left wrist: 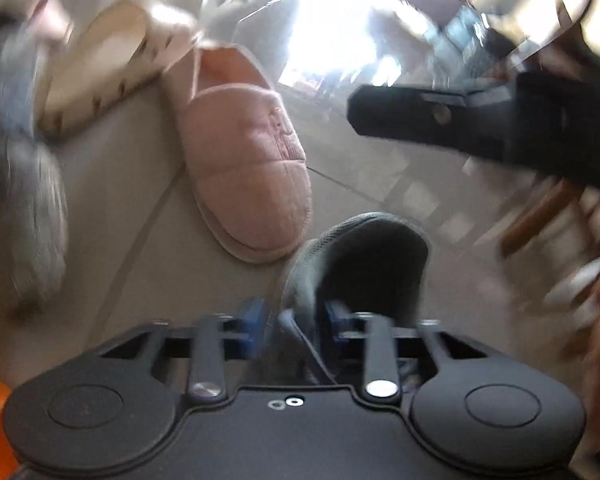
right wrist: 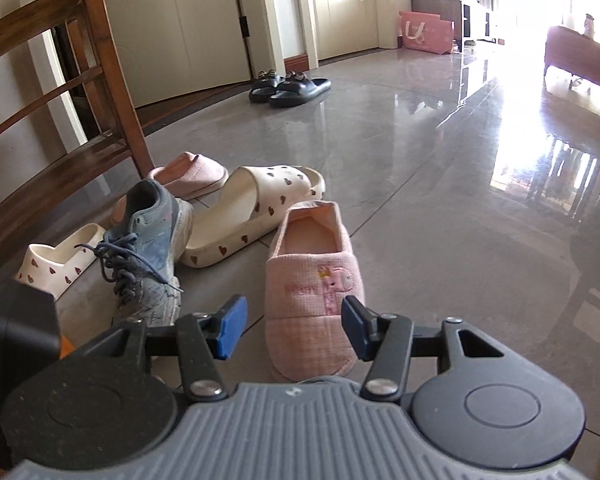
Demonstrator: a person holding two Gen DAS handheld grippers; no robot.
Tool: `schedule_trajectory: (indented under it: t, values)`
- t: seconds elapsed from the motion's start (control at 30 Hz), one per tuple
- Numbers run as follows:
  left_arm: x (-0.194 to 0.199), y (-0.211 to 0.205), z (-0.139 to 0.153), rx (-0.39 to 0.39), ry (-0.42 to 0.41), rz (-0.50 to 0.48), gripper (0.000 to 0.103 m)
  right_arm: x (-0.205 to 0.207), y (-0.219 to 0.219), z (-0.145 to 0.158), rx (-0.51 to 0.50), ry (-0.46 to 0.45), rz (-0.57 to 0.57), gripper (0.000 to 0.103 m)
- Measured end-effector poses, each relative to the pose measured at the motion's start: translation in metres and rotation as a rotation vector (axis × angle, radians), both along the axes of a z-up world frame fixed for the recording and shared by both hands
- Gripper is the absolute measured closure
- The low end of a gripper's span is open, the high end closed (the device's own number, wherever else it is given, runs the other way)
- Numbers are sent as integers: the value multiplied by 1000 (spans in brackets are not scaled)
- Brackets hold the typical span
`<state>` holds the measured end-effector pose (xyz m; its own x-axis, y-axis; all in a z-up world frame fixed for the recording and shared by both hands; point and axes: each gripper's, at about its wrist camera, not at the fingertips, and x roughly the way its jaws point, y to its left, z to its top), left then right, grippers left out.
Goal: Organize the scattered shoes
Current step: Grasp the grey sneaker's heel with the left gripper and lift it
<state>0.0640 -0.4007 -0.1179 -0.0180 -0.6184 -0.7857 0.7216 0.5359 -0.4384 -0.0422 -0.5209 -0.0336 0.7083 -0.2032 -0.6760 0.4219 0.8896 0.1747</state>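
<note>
While the left gripper (left wrist: 290, 320) pinches a grey sneaker (left wrist: 360, 256), the right gripper (right wrist: 292, 326) hovers agape.

Both cameras ride on my grippers, low over the glossy grey tiled floor (right wrist: 400, 152). Left wrist view: steeply downward, very near, motion-blurred, a dark grey mesh sneaker (left wrist: 360, 264) just beyond its fingers. Right wrist view: shallower tilt, sharp, facing across the room toward cream doors (right wrist: 180, 20). Shared ground: the pink quilted fabric slipper (left wrist: 252, 168) (right wrist: 316, 280) and the cream heart-print rubber slide (left wrist: 100, 68) (right wrist: 252, 216).
</note>
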Motion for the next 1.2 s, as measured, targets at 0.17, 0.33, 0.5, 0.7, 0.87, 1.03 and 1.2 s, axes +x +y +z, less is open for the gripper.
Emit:
schedule_trajectory:
  t: [0.17,0.33,0.5,0.7,0.87,1.03,1.2]
  values:
    - [-10,41,-5,-6,106,69,78,7,16,0,35,-17,33,46]
    - [-28,96,-14,-16,260,307,78,12,34,5,32,-40,58,45]
    - [-63,130,-11,28,272,396,68,15,52,5,37,-39,85,45]
    - [-53,142,11,-5,138,243,60,20,85,9,8,-50,150,45]
    - [-2,146,64,-139,-252,215,47,21,75,16,4,-71,121,45]
    - [39,127,86,-223,-480,273,47,33,60,22,-31,-95,131,45]
    - [81,63,80,-161,-600,299,48,60,53,17,-59,-93,182,45]
